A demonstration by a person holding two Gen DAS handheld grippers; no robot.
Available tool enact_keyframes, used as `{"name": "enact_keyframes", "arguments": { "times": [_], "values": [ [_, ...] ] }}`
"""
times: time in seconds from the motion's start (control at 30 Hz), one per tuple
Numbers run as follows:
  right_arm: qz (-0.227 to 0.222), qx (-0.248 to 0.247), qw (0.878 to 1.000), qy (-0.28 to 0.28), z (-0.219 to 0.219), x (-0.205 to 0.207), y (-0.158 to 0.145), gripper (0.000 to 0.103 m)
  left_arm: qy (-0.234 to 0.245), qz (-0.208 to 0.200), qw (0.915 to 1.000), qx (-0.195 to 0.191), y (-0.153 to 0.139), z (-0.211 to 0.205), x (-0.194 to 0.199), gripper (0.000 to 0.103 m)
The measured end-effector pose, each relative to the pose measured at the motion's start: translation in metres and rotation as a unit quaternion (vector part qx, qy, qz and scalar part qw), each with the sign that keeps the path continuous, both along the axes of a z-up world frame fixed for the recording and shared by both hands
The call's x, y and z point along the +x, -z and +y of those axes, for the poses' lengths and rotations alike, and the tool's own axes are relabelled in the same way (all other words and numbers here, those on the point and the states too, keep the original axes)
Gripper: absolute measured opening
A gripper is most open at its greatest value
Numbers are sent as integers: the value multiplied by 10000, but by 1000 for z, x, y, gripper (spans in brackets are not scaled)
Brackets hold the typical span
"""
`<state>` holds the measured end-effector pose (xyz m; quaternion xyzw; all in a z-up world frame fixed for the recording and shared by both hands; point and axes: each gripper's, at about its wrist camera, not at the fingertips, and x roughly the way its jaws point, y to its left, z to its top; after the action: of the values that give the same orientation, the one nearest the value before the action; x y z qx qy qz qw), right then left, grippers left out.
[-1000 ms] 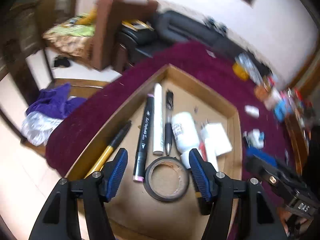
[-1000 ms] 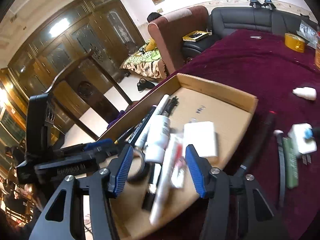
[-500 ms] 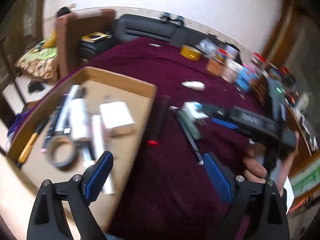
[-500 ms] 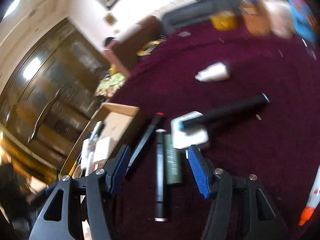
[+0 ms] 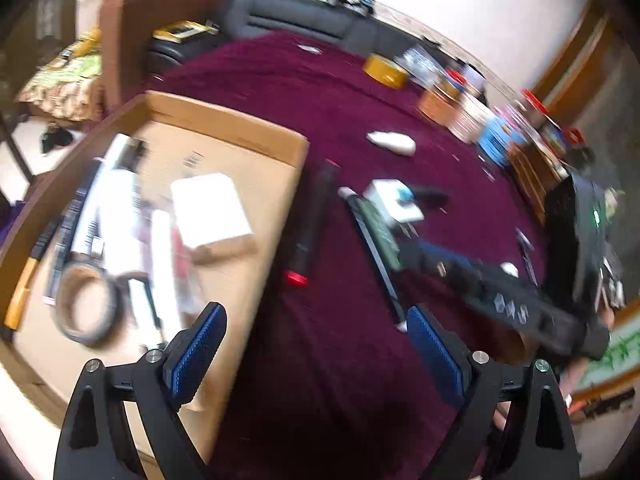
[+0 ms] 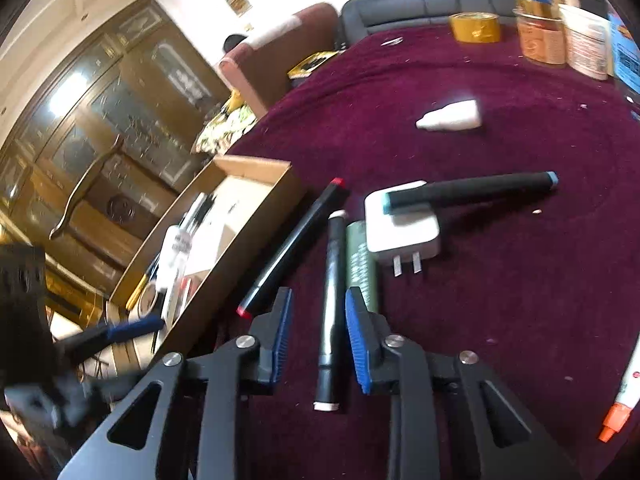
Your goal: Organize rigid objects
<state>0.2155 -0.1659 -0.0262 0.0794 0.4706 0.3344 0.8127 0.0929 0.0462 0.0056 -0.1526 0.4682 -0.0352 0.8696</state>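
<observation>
My right gripper hangs low over the maroon cloth. Its jaws are closing around a black marker with white ends, and a gap still shows on the left side. A dark green stick lies just right of it, and a red-ended black marker lies to the left. A blue-ended black marker rests across a white charger plug. My left gripper is wide open and empty, above the cloth beside the cardboard box. That box holds pens, a tape ring and a white box.
A small white bottle lies farther back on the cloth. A yellow tape roll and jars line the far edge. An orange-tipped white marker lies at the right. A sofa and an armchair stand beyond the table.
Both grippers left the box and swung right over the cloth. The left jaws widened. The right gripper came down over the white-ended marker and its jaws narrowed around it.
</observation>
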Motion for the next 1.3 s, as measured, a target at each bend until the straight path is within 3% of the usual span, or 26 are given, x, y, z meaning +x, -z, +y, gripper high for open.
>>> {"name": "enact_keyframes", "arguments": {
  "times": [0.1,0.47,0.63,0.7,0.83,1.13,1.2,1.3],
  "values": [
    [-17,-240,9996,-133,12,-3,5,25,-29,-84,9999,-146,-6,9,-2,94],
    [-196,-684,9975,22,20,-7,13,21,165,-416,9984,358,-23,-4,5,94],
    [-172,-912,9957,59,29,-6,22,22,-72,-383,9988,305,-21,-4,11,94],
    [-244,-997,9947,56,31,-8,22,22,57,-224,9996,181,-18,-4,17,94],
    [-129,-908,9957,153,26,-6,22,16,615,-72,9972,420,-16,-18,24,94],
    [64,-711,9973,179,21,-2,23,15,1004,31,9935,537,-14,-29,39,94],
    [167,-596,9979,192,18,0,24,15,1124,183,9925,443,-10,-30,47,85],
    [387,-347,9984,241,10,5,25,15,1263,377,9907,341,-4,-31,58,81]
  ]
}}
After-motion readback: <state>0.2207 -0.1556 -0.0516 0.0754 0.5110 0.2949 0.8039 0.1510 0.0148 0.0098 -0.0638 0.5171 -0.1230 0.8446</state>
